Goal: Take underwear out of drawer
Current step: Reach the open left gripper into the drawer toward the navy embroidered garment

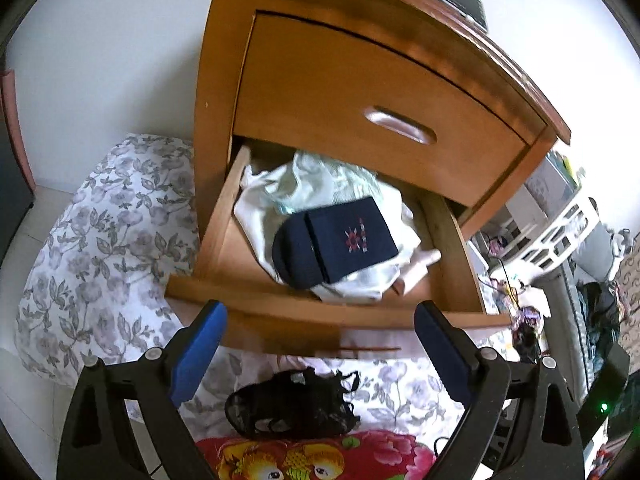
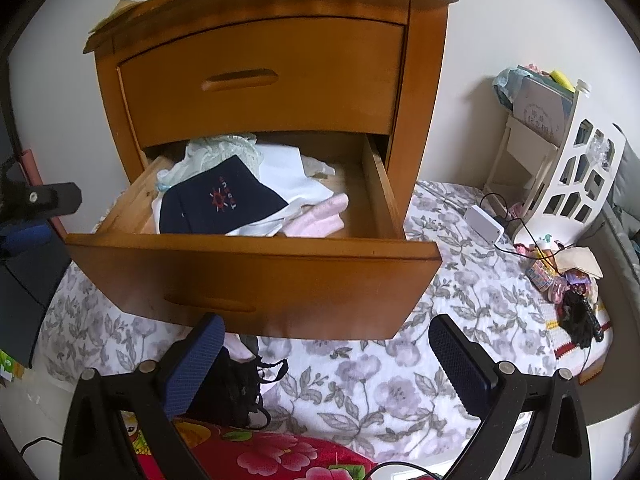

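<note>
Floral bedspread (image 2: 400, 380) under open drawer (image 2: 256, 268); black underwear (image 1: 292, 404), perhaps lace, lies there; both grippers' jaws released, empty.

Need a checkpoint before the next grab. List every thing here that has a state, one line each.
Upper drawer: shut.
Lower drawer: pulled out, clothes inside.
Navy garment: in the lower drawer, on top of the white clothes.
Black underwear: out, lying crumpled on the floral cover.
Left claw: open, nothing between the pads.
Right claw: open, empty.
</note>
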Demonstrator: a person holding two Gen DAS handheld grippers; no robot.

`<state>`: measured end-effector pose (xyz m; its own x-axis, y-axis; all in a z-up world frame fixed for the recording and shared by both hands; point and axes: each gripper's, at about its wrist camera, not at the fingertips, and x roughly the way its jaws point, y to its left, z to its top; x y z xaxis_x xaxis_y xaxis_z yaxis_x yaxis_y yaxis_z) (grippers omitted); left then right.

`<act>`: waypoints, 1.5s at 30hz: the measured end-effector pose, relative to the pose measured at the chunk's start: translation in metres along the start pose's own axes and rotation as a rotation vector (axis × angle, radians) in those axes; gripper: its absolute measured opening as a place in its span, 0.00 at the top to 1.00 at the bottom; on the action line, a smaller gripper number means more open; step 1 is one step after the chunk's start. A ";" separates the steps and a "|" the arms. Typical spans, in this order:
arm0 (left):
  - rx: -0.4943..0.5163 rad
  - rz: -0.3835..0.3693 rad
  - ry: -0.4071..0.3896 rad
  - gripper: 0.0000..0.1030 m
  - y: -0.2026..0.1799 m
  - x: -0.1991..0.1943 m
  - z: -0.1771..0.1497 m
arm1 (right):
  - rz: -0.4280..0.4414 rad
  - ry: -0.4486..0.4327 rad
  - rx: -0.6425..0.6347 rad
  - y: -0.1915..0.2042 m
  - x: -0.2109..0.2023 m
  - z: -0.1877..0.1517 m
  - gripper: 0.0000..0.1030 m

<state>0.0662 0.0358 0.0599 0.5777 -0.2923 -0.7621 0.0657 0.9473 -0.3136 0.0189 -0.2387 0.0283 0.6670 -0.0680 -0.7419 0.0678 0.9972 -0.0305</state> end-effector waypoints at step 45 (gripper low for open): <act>0.022 0.078 0.432 0.01 0.006 0.189 0.091 | 0.019 0.064 -0.011 -0.007 0.050 0.017 0.00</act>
<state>0.2497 -0.0016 -0.0352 0.1890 -0.2434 -0.9513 0.0552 0.9699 -0.2372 0.0642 -0.2493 0.0026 0.6194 -0.0478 -0.7837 0.0471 0.9986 -0.0237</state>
